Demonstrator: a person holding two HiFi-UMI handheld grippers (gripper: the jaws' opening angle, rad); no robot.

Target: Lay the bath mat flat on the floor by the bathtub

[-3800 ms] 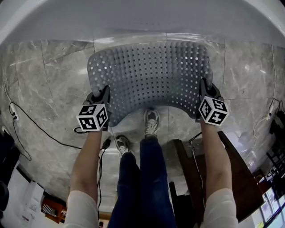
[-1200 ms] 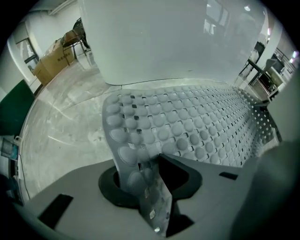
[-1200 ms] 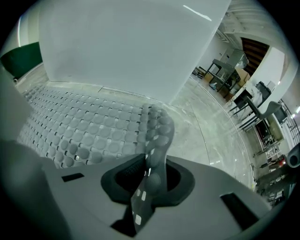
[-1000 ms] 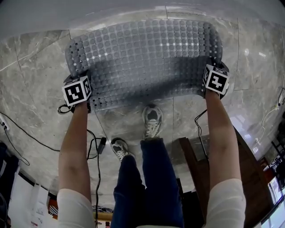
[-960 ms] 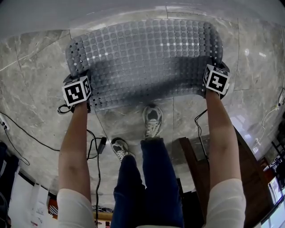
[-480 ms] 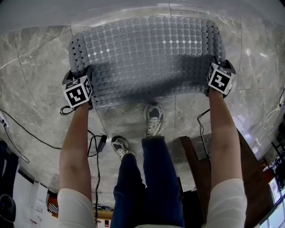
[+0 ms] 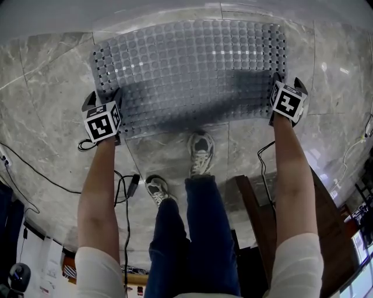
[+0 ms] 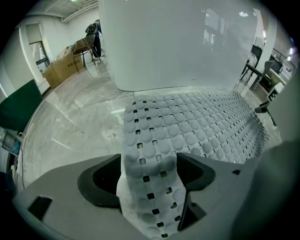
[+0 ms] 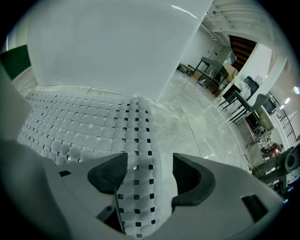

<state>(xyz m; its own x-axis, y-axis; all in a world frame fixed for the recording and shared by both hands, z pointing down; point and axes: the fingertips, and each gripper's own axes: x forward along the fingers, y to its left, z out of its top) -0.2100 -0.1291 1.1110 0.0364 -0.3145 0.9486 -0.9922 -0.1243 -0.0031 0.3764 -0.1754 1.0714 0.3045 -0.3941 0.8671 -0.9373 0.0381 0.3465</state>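
On the marble floor (image 7: 46,105) right against the white bathtub (image 7: 175,11) the grey bath mat (image 7: 186,75) is spread out, far edge touching or just beside the tub wall, near edge toward the person's shoes (image 7: 200,152). Left gripper (image 7: 105,103) sits at the mat's near-left corner, right gripper (image 7: 284,93) at the near-right corner. Both sets of jaws have just been opening. In the left gripper view a strip of mat edge runs up between the spread jaws, not pinched. In the right gripper view the mat edge lies against one jaw, with a gap to the other, so it is released too.

Task looks close to done, only the retreat is left. Risks:
- the corners look slightly raised over the lower jaws, so pulling back low could drag or fold a corner
- the holed edge may snag on a jaw
- the black cable (image 7: 87,145) by the left gripper could catch
- a forward step could scuff the near edge
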